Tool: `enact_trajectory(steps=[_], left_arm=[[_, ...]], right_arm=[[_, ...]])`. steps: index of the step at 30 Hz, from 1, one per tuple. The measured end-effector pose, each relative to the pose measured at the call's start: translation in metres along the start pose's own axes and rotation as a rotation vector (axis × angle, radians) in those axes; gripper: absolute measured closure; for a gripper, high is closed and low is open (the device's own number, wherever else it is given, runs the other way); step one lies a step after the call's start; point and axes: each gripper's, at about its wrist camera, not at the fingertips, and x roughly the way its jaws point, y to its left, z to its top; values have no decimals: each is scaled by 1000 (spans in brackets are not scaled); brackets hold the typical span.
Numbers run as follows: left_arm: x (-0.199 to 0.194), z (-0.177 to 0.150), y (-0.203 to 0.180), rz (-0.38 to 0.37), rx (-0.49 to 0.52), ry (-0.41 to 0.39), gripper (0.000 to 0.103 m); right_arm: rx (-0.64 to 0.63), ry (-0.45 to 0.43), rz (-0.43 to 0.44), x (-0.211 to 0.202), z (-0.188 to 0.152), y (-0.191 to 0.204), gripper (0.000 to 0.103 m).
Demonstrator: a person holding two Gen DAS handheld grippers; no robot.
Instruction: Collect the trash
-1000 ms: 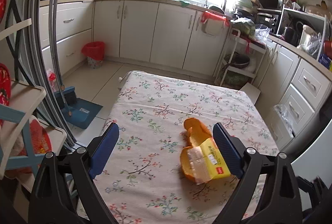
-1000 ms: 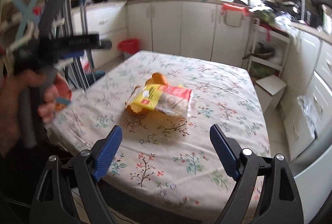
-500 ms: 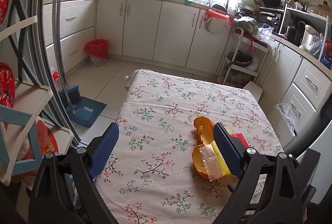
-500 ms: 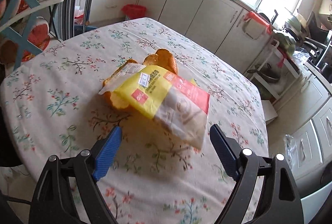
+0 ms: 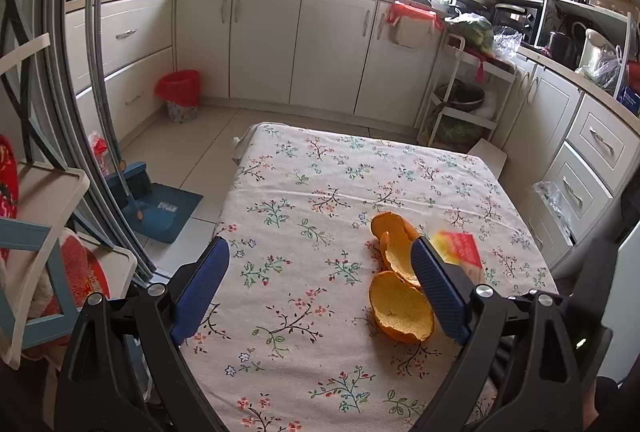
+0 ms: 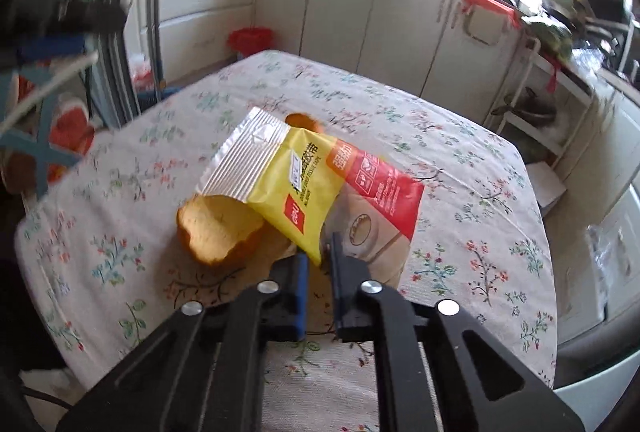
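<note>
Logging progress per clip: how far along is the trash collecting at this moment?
Early. Nothing looks binned yet: the red-lined bin stands on the floor across the kitchen. In hand: the right gripper is shut on the bottom edge of the yellow and red wrapper. Left: the orange peels lie on the floral tablecloth, and the left gripper is open and empty beside them.

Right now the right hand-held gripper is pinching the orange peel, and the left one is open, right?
Not quite. The right wrist view shows the right hand-held gripper pinching the corner of the yellow packet, not the orange peel beside it. The left hand-held gripper is open, as you said.
</note>
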Motion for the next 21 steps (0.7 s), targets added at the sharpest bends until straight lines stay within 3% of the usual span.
enact_trajectory(steps=[9,21], left_arm=[[18,-8,-12,-9,18,76,15],[41,-34,-37,-33,102,196,15]], right_arm=[[120,-35,-10,-26,-8,-35,97],[70,5,-8,-38,-23,-39,97]])
